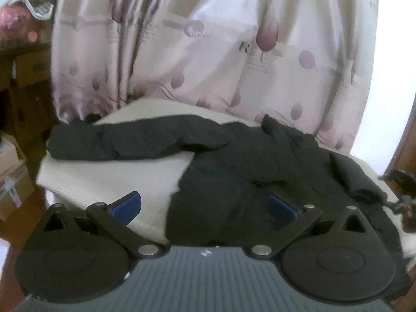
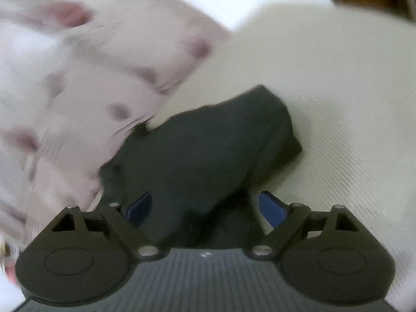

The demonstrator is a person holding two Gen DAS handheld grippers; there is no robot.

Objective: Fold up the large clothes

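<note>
Black garment (image 1: 234, 171) spread on a cream-covered bench (image 1: 109, 179), one sleeve (image 1: 117, 140) stretched left, near hem hidden behind the left gripper (image 1: 205, 208). Left jaws spread wide, empty. Right gripper (image 2: 205, 208): jaws spread over a blurred garment fold, pads clear. Patterned curtain (image 1: 208, 39) behind.

Each hand-held gripper is built alike. A grey ribbed housing with a small white mark at its front edge is seen on the left gripper (image 1: 205, 209) and the right gripper (image 2: 205, 206). Two black round discs flank the housing, each topped by a triangular cut-out. Black link bars are joined by silver round pins. Blue flat pads (image 1: 127, 208) are fitted on the fingertips.
</note>
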